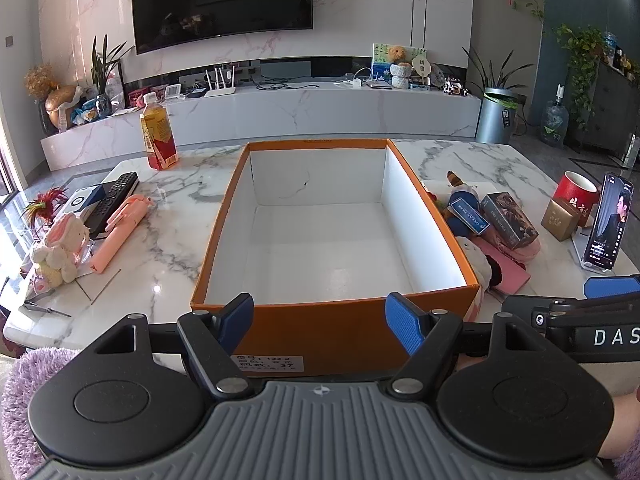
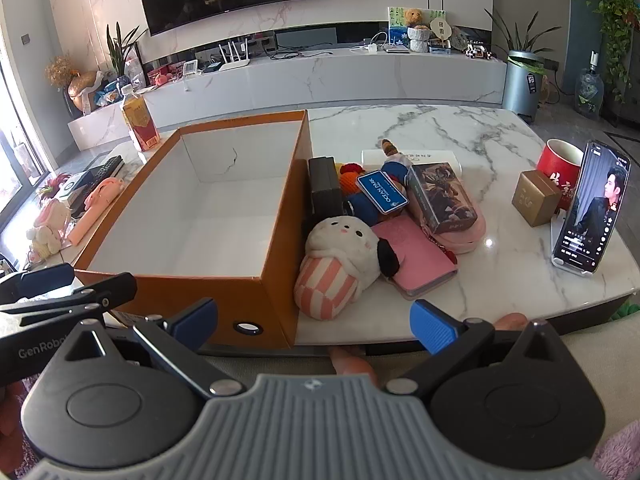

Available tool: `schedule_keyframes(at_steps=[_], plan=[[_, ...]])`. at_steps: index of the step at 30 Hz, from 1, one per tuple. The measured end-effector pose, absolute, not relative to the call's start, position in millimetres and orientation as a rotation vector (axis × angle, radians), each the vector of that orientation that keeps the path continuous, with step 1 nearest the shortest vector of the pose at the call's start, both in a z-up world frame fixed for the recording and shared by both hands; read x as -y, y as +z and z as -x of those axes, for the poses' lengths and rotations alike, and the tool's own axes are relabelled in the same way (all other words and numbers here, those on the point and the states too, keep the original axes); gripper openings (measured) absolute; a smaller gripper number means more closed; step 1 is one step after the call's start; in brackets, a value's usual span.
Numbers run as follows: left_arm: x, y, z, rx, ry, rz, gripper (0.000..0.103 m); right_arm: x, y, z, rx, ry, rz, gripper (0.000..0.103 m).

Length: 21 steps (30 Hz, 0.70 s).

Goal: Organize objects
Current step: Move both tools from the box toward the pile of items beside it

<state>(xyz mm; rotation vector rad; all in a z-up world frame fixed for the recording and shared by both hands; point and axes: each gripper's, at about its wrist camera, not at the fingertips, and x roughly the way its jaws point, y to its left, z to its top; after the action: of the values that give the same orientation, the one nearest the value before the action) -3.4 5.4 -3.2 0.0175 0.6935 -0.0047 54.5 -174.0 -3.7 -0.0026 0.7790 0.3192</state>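
An empty orange box point(image 1: 320, 320) with a white inside stands in the middle of the marble table. My left gripper point(image 1: 320, 316) hangs open just before its near wall, holding nothing. In the right wrist view the same box point(image 2: 276, 300) sits to the left, and a heap lies against its right side: a white plush dog point(image 2: 340, 252), a pink notebook point(image 2: 416, 256), a blue card point(image 2: 382, 192), a dark patterned carton point(image 2: 440, 196) and a black box point(image 2: 324, 188). My right gripper point(image 2: 316, 320) is open and empty, short of the table's near edge, below the plush.
Left of the box lie a pink stick point(image 1: 120, 232), a remote point(image 1: 112, 200), a plush rabbit point(image 1: 60, 248) and a tea bottle point(image 1: 158, 136). At the right stand a phone on a stand point(image 2: 592, 208), a gold cube point(image 2: 536, 198) and a red cup point(image 2: 560, 164).
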Motion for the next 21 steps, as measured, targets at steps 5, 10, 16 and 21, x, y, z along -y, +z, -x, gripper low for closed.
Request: schedule_keyframes(at_steps=[5,10,16,21], plan=[[-4.9,-2.8,3.3,-0.692,-0.009,-0.021,0.086,174.8,-4.4,-55.2,-0.783,0.317,0.001,0.102],[-2.5,-3.3,2.3,-0.695,-0.018,-0.027,0.086,175.5,-4.3,-55.8,-0.785,0.316,-0.002,0.102],[0.7,-2.7,1.2,-0.683,-0.048,-0.032,0.084,178.9,-7.9,-59.1,-0.796,0.313,-0.006,0.102],[8.7,-1.5,-6.0,-0.682,-0.094,-0.049,0.079,193.8,-11.4,-66.5,-0.786,0.277,-0.015,0.102]])
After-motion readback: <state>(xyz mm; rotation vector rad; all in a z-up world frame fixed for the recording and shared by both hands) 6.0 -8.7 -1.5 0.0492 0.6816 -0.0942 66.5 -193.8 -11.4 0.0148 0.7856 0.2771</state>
